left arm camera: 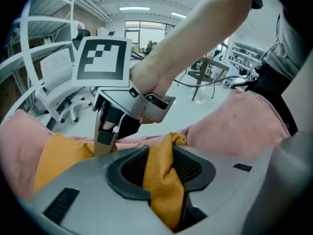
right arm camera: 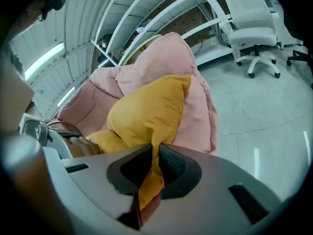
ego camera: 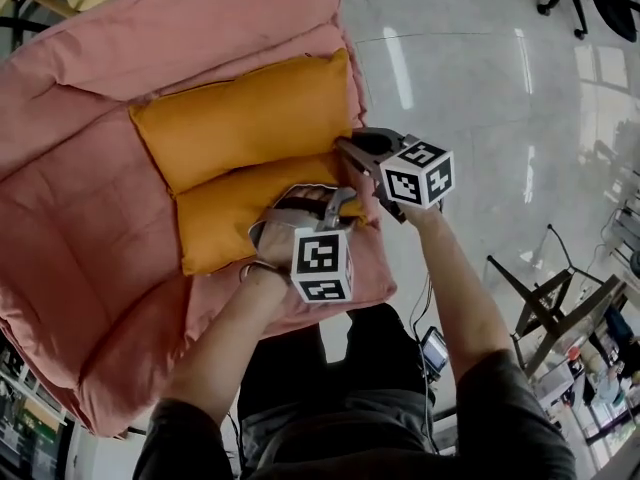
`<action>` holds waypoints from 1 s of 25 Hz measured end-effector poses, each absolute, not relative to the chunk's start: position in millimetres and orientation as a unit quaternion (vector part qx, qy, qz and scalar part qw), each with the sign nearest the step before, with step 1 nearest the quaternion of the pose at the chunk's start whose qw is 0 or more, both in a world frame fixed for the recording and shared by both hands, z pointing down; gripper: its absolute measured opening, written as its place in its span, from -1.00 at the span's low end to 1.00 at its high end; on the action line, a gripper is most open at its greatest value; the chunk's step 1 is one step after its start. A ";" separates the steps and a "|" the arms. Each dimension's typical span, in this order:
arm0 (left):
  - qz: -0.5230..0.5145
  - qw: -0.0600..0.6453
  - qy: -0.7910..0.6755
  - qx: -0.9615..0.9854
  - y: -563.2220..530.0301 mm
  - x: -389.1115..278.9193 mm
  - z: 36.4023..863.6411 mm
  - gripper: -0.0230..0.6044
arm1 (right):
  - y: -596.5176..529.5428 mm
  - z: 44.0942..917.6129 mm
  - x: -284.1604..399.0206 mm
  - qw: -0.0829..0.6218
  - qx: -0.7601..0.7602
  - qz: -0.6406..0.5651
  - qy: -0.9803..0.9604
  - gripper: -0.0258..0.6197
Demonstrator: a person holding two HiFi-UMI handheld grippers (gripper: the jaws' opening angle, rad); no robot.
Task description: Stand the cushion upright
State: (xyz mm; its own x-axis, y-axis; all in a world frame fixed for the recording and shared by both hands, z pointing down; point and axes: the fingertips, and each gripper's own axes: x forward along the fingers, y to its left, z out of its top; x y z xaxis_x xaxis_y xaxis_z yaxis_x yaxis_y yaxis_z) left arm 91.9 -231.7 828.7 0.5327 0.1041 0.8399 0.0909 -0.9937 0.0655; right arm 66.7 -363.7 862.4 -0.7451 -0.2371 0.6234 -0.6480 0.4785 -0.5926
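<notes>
An orange cushion [ego camera: 250, 118] rests on a pink padded seat [ego camera: 80, 228]. A second orange bulge [ego camera: 240, 223] lies in front of it, and I cannot tell whether that is a fold or a separate pad. My right gripper [ego camera: 347, 149] is shut on a corner of the upper bulge, whose fabric runs between the jaws [right arm camera: 153, 168] up to the cushion [right arm camera: 146, 111]. My left gripper [ego camera: 341, 204] is shut on a corner of the lower bulge, with a tuck of orange cloth [left arm camera: 164, 170] pinched between its pads. The right gripper [left arm camera: 104, 140] shows close ahead in the left gripper view.
The pink seat's padded rim [ego camera: 330, 298] lies just under both grippers. Shiny grey floor [ego camera: 480, 88] spreads to the right, with a black stand [ego camera: 545, 303] on it. White office chairs [right arm camera: 257, 38] and shelving frames [left arm camera: 34, 58] stand farther off.
</notes>
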 end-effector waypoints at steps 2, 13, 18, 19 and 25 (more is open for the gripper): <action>0.474 0.014 0.038 0.880 -230.4 94.0 817.0 -0.49 | -361.1 847.2 68.7 0.226 0.260 0.426 -0.836 -0.80; 0.384 0.085 -0.214 0.894 -264.0 28.7 634.6 -0.51 | -392.7 631.0 -4.4 0.176 0.131 0.280 -0.935 -0.81; 0.321 0.144 -0.349 0.869 -254.6 -68.5 566.0 -0.51 | -378.4 548.5 -113.0 0.160 0.039 0.227 -0.960 -0.82; 0.302 0.158 -0.376 0.862 -252.6 -88.2 557.0 -0.52 | -375.5 537.5 -136.2 0.159 0.021 0.218 -0.963 -0.82; 0.203 0.202 -0.478 0.830 -243.9 -157.2 531.9 -0.56 | -360.9 506.4 -238.5 0.190 -0.034 0.185 -0.964 -0.83</action>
